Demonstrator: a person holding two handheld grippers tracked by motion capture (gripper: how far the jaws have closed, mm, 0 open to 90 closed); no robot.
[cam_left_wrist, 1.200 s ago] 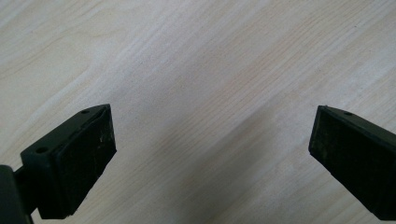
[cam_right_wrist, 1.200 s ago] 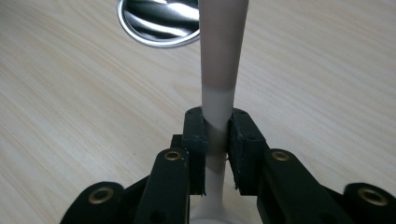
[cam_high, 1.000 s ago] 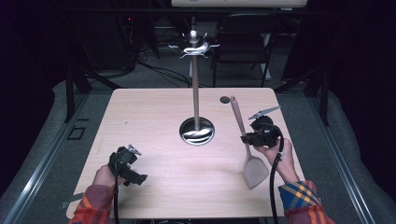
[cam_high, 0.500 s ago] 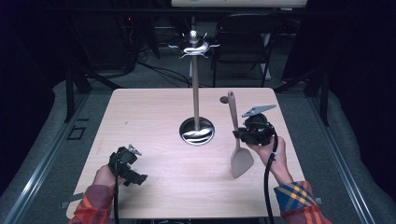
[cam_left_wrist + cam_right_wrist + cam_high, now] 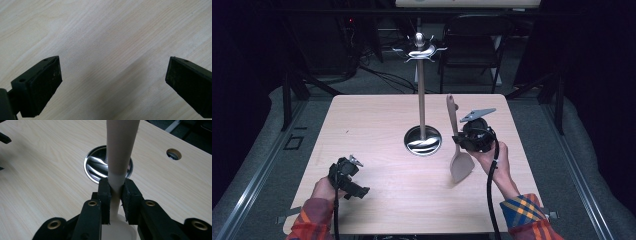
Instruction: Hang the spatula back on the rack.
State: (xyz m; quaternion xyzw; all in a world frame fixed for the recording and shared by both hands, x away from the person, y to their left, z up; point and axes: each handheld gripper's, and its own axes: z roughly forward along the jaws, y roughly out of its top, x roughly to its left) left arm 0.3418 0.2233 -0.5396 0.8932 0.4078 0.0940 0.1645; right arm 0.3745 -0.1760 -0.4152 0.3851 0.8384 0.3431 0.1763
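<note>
A beige spatula (image 5: 461,166) hangs nearly upright over the right half of the wooden table (image 5: 377,120), handle up and blade down. My right gripper (image 5: 458,140) is shut on its neck just above the blade. In the right gripper view the pads (image 5: 104,192) clamp the spatula handle (image 5: 120,150), with the stand's chrome base (image 5: 96,167) behind it. The metal stand (image 5: 421,100) rises from its round base (image 5: 423,140) at the table's middle, and its hooks (image 5: 420,51) spread at the top. My left gripper (image 5: 348,179) rests open at the front left, its jaws (image 5: 112,82) wide over bare wood.
A small round hole (image 5: 173,153) is cut in the table behind the stand's base. A dark chair (image 5: 472,45) and cables stand beyond the far edge. Grey floor surrounds the table on both sides.
My right gripper has carried the spatula left toward the stand and a little upward, so the blade now hangs closer to the chrome base. The left gripper has stayed put.
</note>
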